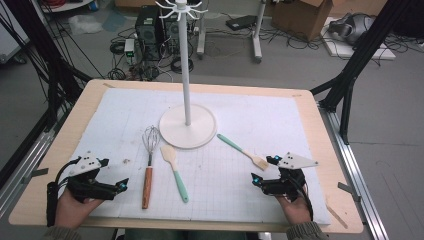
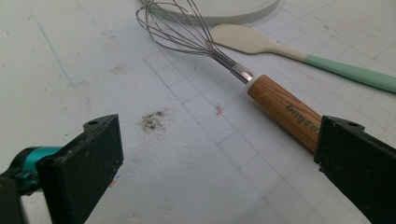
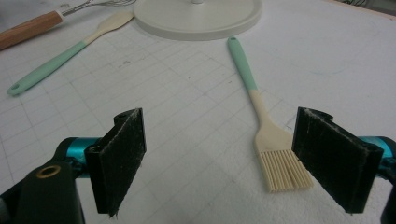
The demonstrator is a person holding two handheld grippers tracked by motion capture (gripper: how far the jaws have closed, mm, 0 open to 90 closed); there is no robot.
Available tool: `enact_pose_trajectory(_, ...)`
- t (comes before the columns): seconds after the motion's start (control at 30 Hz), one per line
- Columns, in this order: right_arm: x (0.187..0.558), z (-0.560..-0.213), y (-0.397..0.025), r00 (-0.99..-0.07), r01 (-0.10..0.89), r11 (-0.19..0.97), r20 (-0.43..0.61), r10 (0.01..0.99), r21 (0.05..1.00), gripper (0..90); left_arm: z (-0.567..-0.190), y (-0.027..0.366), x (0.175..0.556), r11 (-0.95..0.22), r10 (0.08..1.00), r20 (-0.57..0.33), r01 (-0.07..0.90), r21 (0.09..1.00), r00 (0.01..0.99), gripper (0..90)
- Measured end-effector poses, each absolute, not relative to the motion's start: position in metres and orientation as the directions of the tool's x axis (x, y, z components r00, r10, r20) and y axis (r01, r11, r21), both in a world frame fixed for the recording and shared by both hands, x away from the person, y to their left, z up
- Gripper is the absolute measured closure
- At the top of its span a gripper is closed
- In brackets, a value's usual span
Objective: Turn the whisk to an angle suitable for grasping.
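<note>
While both hands rest low at the near edge of the white gridded mat [image 1: 260,115], I hold the left gripper [image 1: 117,184] with its jaws spread wide and empty, and the right gripper [image 1: 262,172] likewise parted with nothing between its pads. Just ahead of the left gripper and off toward its inner jaw lies the wire whisk with the brown wooden handle [image 2: 280,105], its handle end nearly at that jaw, its wire head pointing away toward the round white base of the hanging stand [image 1: 188,126]. Beyond it lies the cream-bladed spatula with the mint-green handle [image 2: 327,65]. Close before the right gripper, beside its outer jaw, lies the cream bristled pastry brush with the mint-green handle [image 3: 264,126], bristles toward me and handle tip near the stand base. I judge the utensils are laid out with handles reachable so each can be picked and hung on the white stand's top hooks [image 1: 180,9]; the whisk handle looks the nearest grasp for my left.
</note>
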State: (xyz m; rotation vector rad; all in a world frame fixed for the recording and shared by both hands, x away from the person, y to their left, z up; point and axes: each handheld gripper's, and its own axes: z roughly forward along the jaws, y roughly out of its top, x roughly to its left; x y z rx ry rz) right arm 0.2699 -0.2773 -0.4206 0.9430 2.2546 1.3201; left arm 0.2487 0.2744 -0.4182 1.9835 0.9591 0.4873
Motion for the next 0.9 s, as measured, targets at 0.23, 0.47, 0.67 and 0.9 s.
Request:
enact_pose_trajectory(0.23,0.2722,-0.4208,-0.2769,-0.714,0.362,0.337,0.026,0.7,0.869,16.6,-0.419,0.2738,0.2486,-0.339,0.777,-0.019,0.443,0.83,0.629,1.8)
enact_pose_trajectory(0.47,0.2726,-0.4202,-0.2753,-0.712,0.363,0.335,0.027,0.701,0.87,16.6,-0.4188,0.276,0.247,-0.336,0.779,-0.018,0.443,0.831,0.626,1.8)
enact_pose_trajectory(0.67,0.2726,-0.4198,-0.2763,-0.709,0.365,0.328,0.032,0.704,0.871,16.6,-0.4185,0.2767,0.2466,-0.336,0.777,-0.019,0.44,0.833,0.63,1.8)
enact_pose_trajectory(0.9,0.2724,-0.4182,-0.2726,-0.719,0.353,0.323,0.033,0.694,0.878,16.7,-0.4189,0.2761,0.247,-0.337,0.776,-0.02,0.44,0.832,0.631,1.8)
